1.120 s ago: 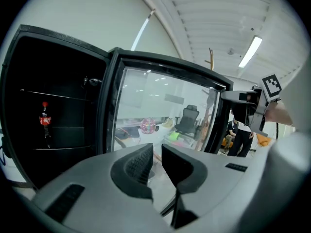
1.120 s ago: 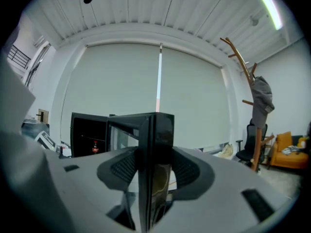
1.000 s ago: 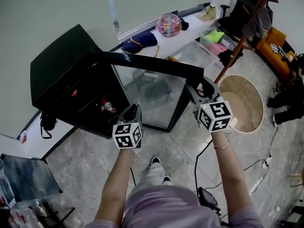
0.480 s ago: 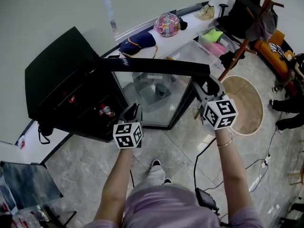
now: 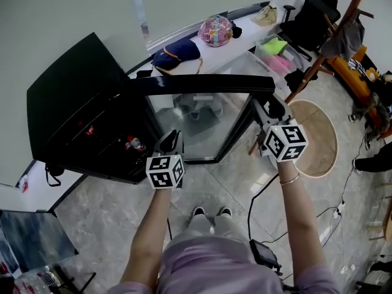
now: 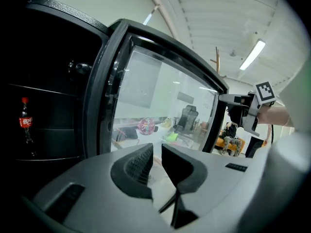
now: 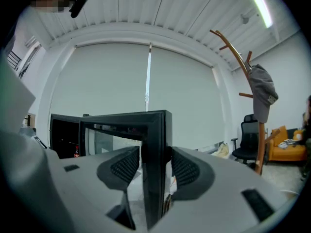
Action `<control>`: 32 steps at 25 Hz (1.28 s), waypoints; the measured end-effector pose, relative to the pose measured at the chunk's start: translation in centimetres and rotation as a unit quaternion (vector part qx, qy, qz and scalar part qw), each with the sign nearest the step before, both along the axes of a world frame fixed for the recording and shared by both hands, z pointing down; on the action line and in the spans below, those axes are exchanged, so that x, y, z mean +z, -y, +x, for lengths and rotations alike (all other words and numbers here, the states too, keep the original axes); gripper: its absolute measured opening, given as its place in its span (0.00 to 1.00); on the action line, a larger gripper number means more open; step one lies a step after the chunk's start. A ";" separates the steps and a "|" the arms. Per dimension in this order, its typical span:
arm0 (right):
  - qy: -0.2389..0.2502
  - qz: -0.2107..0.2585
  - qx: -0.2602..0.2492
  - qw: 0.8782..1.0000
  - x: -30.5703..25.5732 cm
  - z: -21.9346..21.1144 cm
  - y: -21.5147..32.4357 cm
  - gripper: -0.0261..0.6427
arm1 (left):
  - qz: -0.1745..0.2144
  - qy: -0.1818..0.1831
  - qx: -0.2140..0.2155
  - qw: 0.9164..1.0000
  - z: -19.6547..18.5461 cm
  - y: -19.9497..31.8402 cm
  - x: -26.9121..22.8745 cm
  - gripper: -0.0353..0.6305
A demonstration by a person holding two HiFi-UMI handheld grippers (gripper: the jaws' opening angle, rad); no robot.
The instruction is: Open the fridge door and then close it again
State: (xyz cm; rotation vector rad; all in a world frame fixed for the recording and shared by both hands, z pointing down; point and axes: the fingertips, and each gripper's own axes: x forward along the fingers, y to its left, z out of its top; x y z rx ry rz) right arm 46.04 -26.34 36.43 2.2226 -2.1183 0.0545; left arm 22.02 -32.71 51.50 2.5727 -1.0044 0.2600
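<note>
While the person stood on the tiled floor (image 5: 236, 185) facing the fridge, the left hand-held gripper (image 6: 156, 154) hung nearest the body. Its jaws were drawn almost together, with only a slit between them and nothing in it. It pointed at the glass pane but stopped short of it.

Just beyond and to the right, the right hand-held gripper (image 7: 154, 166) was clamped on the fridge door (image 5: 202, 84). One pad sat on each face of the dark frame at its free upright edge, near the top corner. The door stood swung well out from the black fridge cabinet (image 5: 67, 97), hinged at its left side, so the task appeared to be somewhere mid-swing.

Inside the dark cabinet, a cola bottle (image 5: 129, 144) stood on a shelf. Farther off, a patterned bag (image 5: 216, 30) lay on the window ledge and a wooden coat stand (image 5: 318, 57) rose at the right.

The door looked stiff and fairly weighty: a rigid frame round a large glass panel. The glass would probably be slick and breakable, so the frame seemed the proper hold. The free edge, farthest from the hinge, likely offered the best leverage, and a gentle swing would suit the glass.
</note>
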 end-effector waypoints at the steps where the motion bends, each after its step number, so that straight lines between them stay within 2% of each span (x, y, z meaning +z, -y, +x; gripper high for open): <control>1: 0.001 0.000 0.001 1.000 0.0 0.2 0.3 0.36 | 0.002 0.002 -0.001 1.000 0.0 0.2 -0.1 0.13; 7: 0.004 0.005 -0.011 1.000 0.0 1.1 2.1 0.35 | 0.007 0.011 -0.021 1.000 -0.6 1.6 -0.5 0.13; 19: 0.001 0.020 -0.071 0.997 0.0 2.2 4.6 0.34 | 0.000 0.026 -0.077 0.997 0.2 2.0 -0.1 0.13; 22: 0.021 0.022 -0.107 0.994 0.2 2.2 4.7 0.34 | 0.001 0.028 -0.090 0.996 0.6 1.6 -0.3 0.13; 27: 0.042 0.018 -0.184 0.982 -0.3 2.2 5.0 0.45 | 0.003 0.032 -0.113 0.993 0.8 0.8 -0.7 0.13; 32: 0.015 -0.004 -0.252 0.968 -0.5 1.9 5.5 0.51 | 0.008 0.038 -0.140 0.989 0.4 -0.9 -1.2 0.13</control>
